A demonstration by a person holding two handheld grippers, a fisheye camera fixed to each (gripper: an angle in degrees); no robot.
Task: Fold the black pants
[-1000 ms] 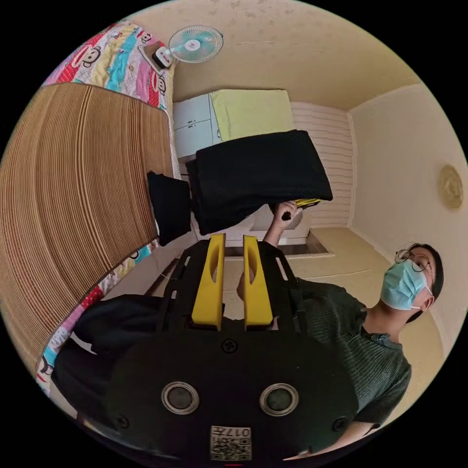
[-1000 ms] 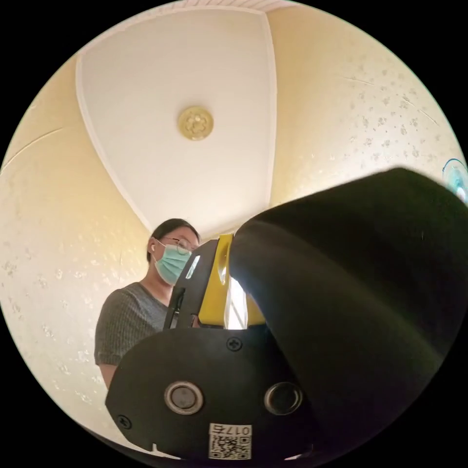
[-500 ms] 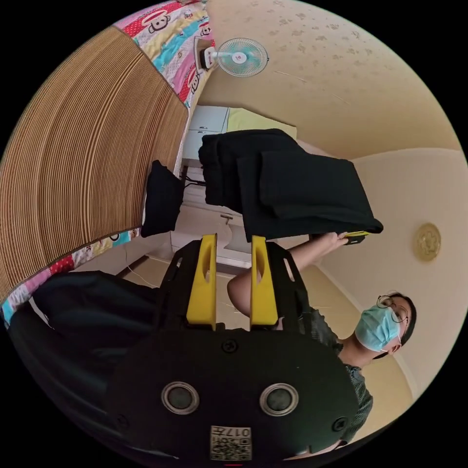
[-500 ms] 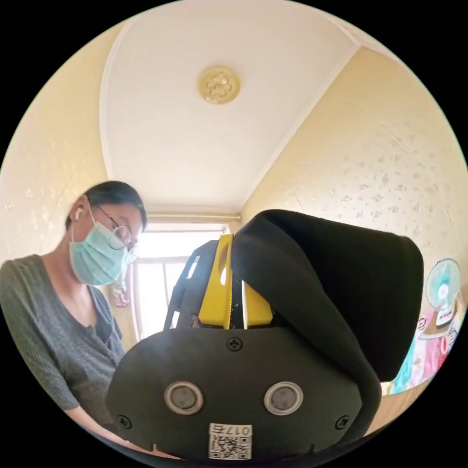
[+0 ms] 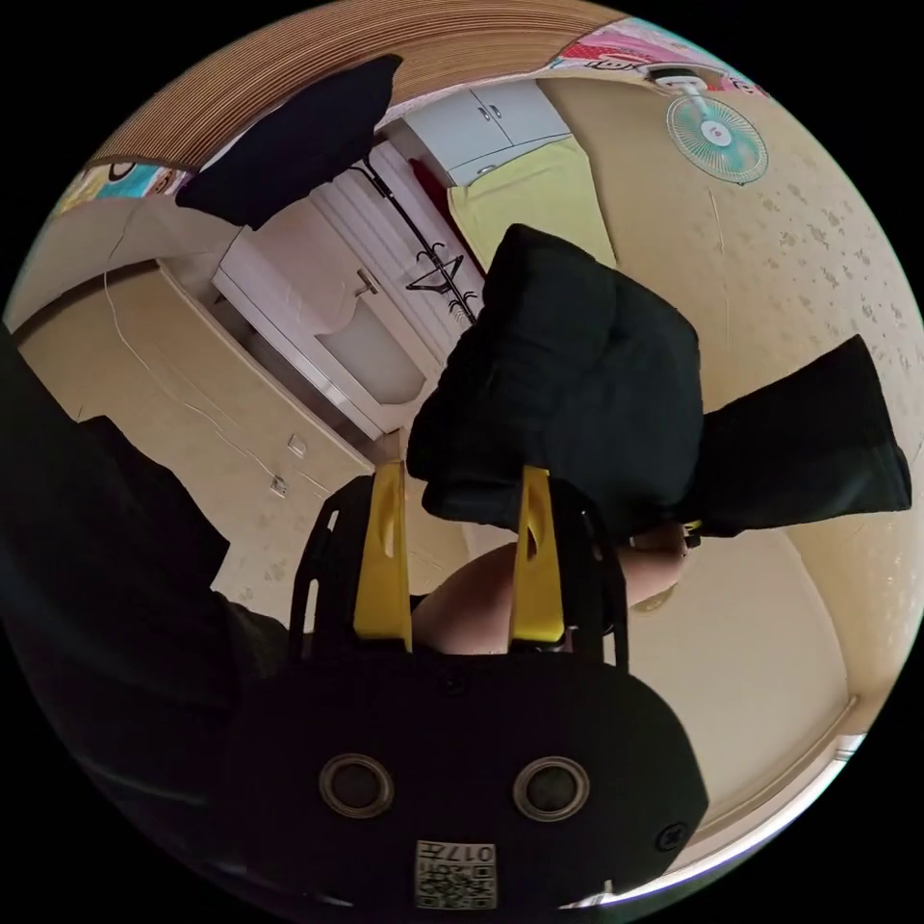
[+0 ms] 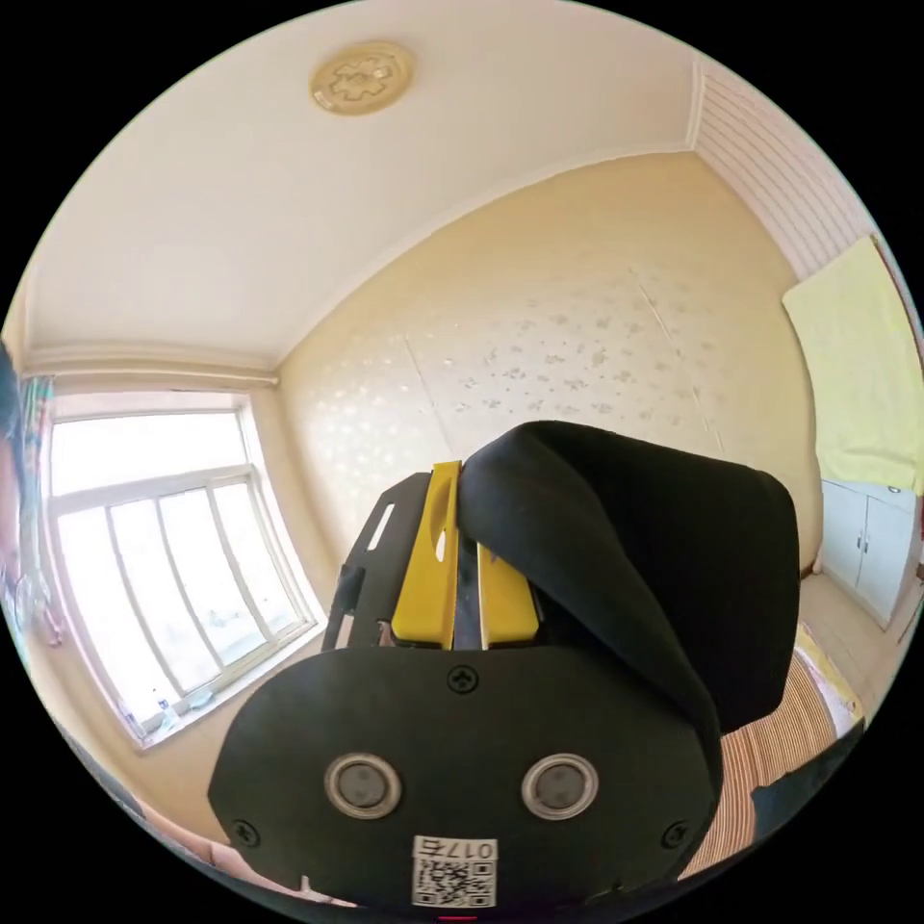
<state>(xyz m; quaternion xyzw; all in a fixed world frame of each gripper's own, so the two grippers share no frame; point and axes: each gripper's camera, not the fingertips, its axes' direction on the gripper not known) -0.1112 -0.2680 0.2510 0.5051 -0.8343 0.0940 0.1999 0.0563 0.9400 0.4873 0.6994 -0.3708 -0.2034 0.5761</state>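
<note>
The black pants (image 5: 577, 385) hang in the air as a thick folded bundle, right in front of my left gripper (image 5: 460, 474). Its yellow jaws stand wide apart, open, and the bundle's lower edge overlaps their tips. A hand (image 5: 654, 563) holds the other gripper just under the bundle's right side. In the right gripper view my right gripper (image 6: 462, 486) is shut on a fold of the black pants (image 6: 654, 568), which drapes over its right jaw and hides that tip.
A second black garment (image 5: 289, 144) lies at the edge of the woven mat (image 5: 318, 38). A wall fan (image 5: 717, 135), a yellow towel (image 5: 529, 192) and white cabinets (image 5: 491, 111) stand behind. The right gripper view shows a window (image 6: 164, 577) and a ceiling lamp (image 6: 361, 77).
The left jaws have spread wider. The pants bundle, held by the right gripper, has come up close to the left jaw tips. Both cameras have swung round.
</note>
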